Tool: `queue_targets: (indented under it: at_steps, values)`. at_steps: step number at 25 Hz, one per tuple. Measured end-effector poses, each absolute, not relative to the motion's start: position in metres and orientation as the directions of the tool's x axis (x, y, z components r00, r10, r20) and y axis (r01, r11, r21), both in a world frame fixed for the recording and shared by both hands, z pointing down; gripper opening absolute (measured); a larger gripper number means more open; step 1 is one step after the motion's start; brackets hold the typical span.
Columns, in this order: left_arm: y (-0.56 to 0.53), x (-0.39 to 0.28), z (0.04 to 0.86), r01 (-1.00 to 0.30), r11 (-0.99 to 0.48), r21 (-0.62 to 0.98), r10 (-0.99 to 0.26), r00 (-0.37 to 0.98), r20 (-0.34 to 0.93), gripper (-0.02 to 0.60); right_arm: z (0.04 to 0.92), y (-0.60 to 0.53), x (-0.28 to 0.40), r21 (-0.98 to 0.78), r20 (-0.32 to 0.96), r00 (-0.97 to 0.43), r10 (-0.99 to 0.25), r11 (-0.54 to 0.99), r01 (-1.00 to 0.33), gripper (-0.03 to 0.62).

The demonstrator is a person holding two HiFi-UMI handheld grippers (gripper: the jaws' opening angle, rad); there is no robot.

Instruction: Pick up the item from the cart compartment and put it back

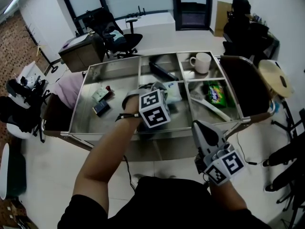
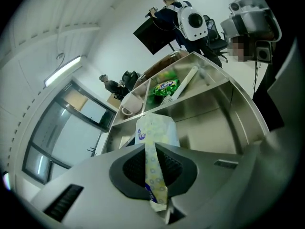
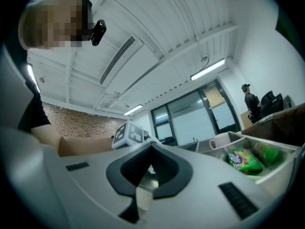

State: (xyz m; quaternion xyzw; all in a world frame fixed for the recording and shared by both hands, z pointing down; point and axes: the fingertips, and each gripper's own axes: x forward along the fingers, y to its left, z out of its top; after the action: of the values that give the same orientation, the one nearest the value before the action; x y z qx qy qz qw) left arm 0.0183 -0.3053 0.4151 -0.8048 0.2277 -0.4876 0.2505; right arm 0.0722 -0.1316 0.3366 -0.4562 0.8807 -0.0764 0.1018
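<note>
A pale packet printed with yellow rings [image 2: 157, 128] is pinched by its end between the jaws of my left gripper [image 2: 153, 149], which is shut on it. In the head view that gripper [image 1: 159, 89] reaches over the middle compartment of the steel cart [image 1: 114, 73], with the packet [image 1: 172, 92] just past its marker cube. My right gripper [image 1: 198, 124] hangs back at the cart's near edge, lower right. Its jaws [image 3: 151, 149] are shut with nothing between them.
The right compartments hold a white mug [image 1: 201, 62], a green snack bag [image 1: 217, 92] and a white long-handled tool [image 1: 209, 106]. A black object [image 1: 163, 72] lies at the back middle, small boxes [image 1: 101, 101] at the left. An office chair [image 1: 116, 35] and a person [image 1: 241, 4] are beyond.
</note>
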Motion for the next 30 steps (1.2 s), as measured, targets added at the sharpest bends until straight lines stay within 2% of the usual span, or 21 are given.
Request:
queue_targets:
  at_steps: [2,3,4,5,11,20,22,23,24,30]
  values:
    - [-0.303,0.019,0.419,-0.109,-0.786,-0.608,-0.59,0.422,0.688,0.01,0.337,-0.132,0.072,-0.227,-0.108,-0.562,-0.82,0.571,-0.789,0.017]
    - [-0.302,0.019,0.42,-0.107,-0.794,-0.599,-0.581,0.424,0.695,0.05,0.337,-0.133,0.072,-0.226,-0.109,-0.563,-0.819,0.572,-0.789,0.017]
    - [-0.301,0.019,0.421,-0.107,-0.798,-0.593,-0.575,0.427,0.698,0.149,0.337,-0.133,0.071,-0.226,-0.109,-0.564,-0.818,0.573,-0.788,0.017]
    - [-0.302,0.02,0.419,-0.111,-0.797,-0.594,-0.577,0.432,0.693,0.22,0.337,-0.133,0.071,-0.225,-0.109,-0.565,-0.818,0.574,-0.787,0.017]
    - [-0.305,0.018,0.398,-0.173,-0.754,-0.633,-0.628,0.474,0.618,0.222,0.338,-0.133,0.069,-0.219,-0.104,-0.572,-0.814,0.58,-0.785,0.017]
    - [-0.303,0.014,0.399,-0.196,-0.771,-0.606,-0.613,0.487,0.622,0.222,0.337,-0.134,0.063,-0.208,-0.102,-0.583,-0.806,0.59,-0.78,0.017]
    - [-0.303,0.013,0.398,-0.214,-0.773,-0.597,-0.613,0.496,0.615,0.214,0.337,-0.134,0.063,-0.209,-0.105,-0.583,-0.806,0.591,-0.779,0.017]
    - [-0.302,0.012,0.396,-0.232,-0.774,-0.589,-0.614,0.499,0.611,0.157,0.336,-0.134,0.063,-0.209,-0.105,-0.583,-0.805,0.591,-0.779,0.017]
    - [-0.301,0.012,0.394,-0.252,-0.78,-0.573,-0.611,0.503,0.611,0.0,0.336,-0.133,0.062,-0.208,-0.106,-0.584,-0.805,0.592,-0.779,0.017]
    - [-0.299,0.006,0.394,-0.328,-0.806,-0.492,-0.589,0.518,0.62,0.0,0.335,-0.133,0.056,-0.197,-0.105,-0.595,-0.797,0.603,-0.773,0.017]
